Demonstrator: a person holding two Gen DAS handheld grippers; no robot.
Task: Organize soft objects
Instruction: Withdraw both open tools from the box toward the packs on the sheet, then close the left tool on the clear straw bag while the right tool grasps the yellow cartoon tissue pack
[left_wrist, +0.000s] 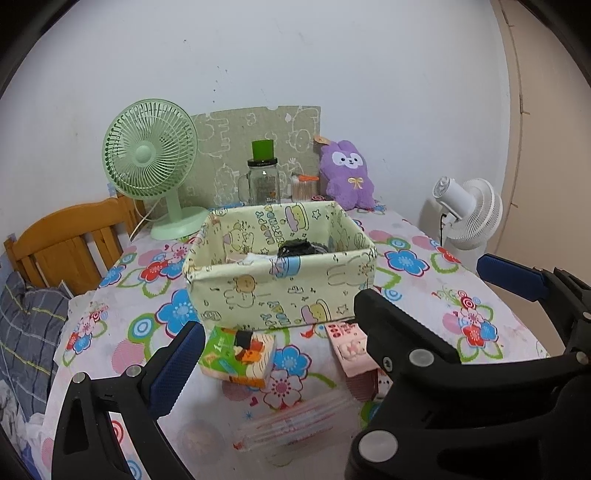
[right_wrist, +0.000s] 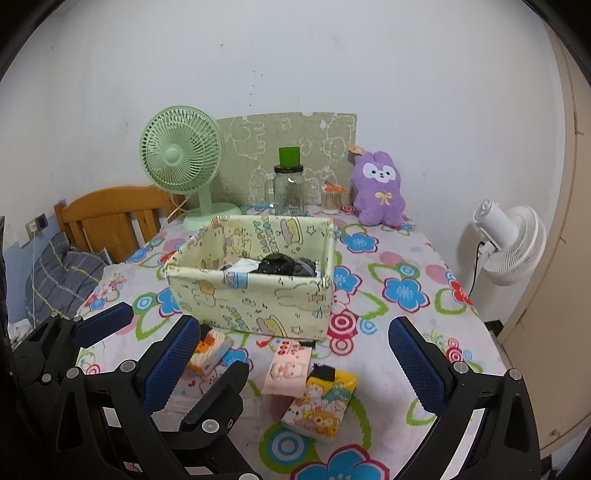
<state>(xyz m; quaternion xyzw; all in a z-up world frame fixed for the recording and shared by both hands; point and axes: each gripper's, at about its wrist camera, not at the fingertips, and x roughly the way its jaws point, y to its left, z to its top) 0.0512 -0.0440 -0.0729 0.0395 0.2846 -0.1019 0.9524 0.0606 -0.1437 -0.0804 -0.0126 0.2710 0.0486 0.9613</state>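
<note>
We are holding both claws above the near edge of the tabletop (right_wrist: 406, 258), facing the fabric storage box (right_wrist: 255, 291) at 12 o'clock; the box is already holding dark soft items (right_wrist: 280, 264) and a white piece. The right claw (right_wrist: 291, 363) is standing with its fingers spread wide and gripping nothing; the left claw (left_wrist: 340, 306) is likewise spread and empty, its right finger crossing in front of the pink packet in the left wrist view.

Three soft packs are lying loose on the cloth between us and the box. In the right wrist view the pink packet (right_wrist: 286, 371) is sitting almost dead centre between the right claw's fingers, at 12 o'clock and near; its long axis is running roughly 12 to 6, so the fingers are straddling its short side. The cartoon tissue pack (right_wrist: 325, 402) is touching it at 5 o'clock. The orange-and-green tissue pack (left_wrist: 240, 356) is lying at 11 o'clock of the left claw, just beside its left finger (left_wrist: 177, 365).

We are judging the right claw nearer and better aligned to the pink packet; the coming move is calling for a short forward descent; the touching tissue pack risks being dragged along.
</note>
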